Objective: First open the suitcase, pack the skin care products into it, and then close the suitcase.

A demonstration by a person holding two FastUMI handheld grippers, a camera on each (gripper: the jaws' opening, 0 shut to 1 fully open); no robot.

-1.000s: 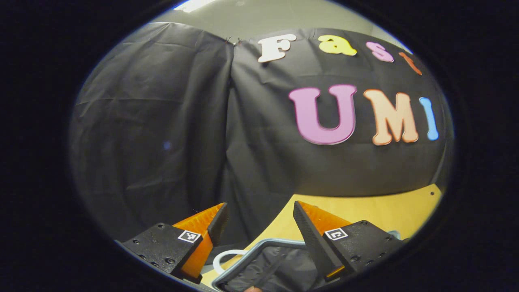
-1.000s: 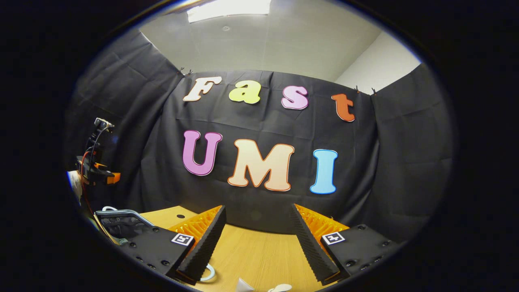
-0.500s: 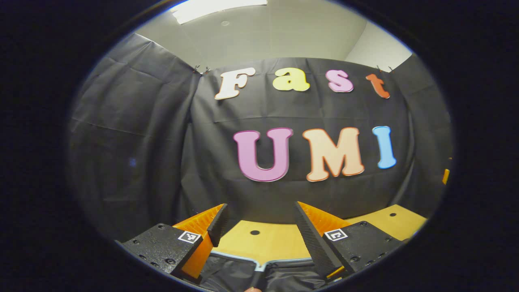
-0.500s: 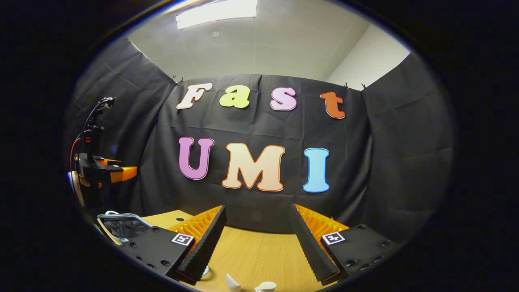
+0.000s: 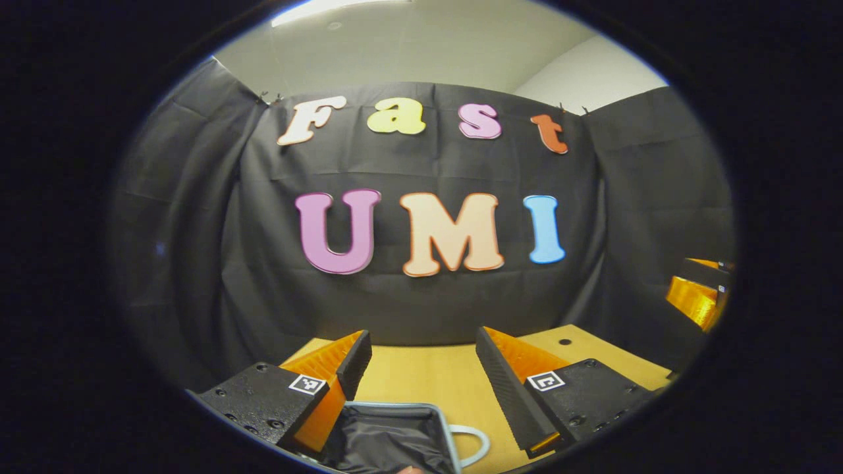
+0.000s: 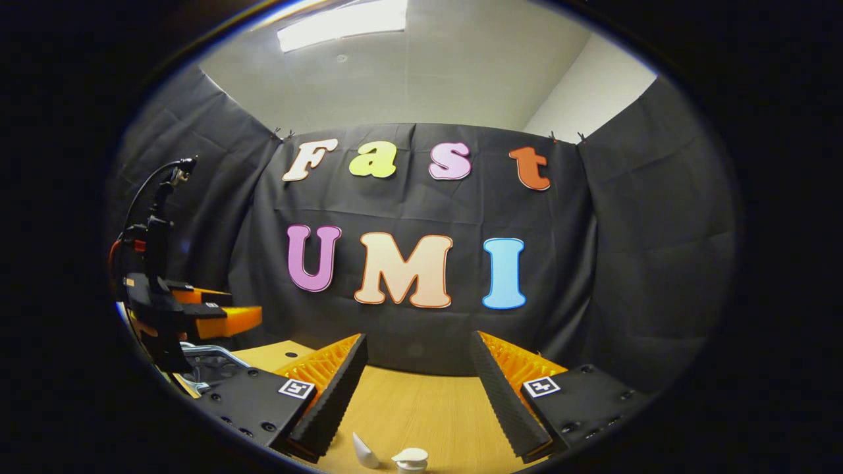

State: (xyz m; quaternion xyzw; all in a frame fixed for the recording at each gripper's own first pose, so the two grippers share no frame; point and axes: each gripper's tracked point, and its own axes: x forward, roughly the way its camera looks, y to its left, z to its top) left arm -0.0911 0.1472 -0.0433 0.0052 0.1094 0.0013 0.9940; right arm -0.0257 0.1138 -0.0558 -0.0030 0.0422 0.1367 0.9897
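In the left gripper view, my left gripper is open and holds nothing. It hovers over the corner of the open suitcase, which has dark lining, a grey rim and a white loop handle beside it. In the right gripper view, my right gripper is open above the wooden table. The white tops of two skin care products peek up at the bottom edge between its fingers. To its left, the left gripper hangs over the suitcase.
Black cloth walls close the booth behind and on both sides of the table. The right gripper shows at the far right edge of the left gripper view. Bare wooden tabletop with small holes lies between the suitcase and the back wall.
The left gripper has swung to the right, so the suitcase corner now lies at its lower left. In the right gripper view the left gripper has come closer, and the white tops show more.
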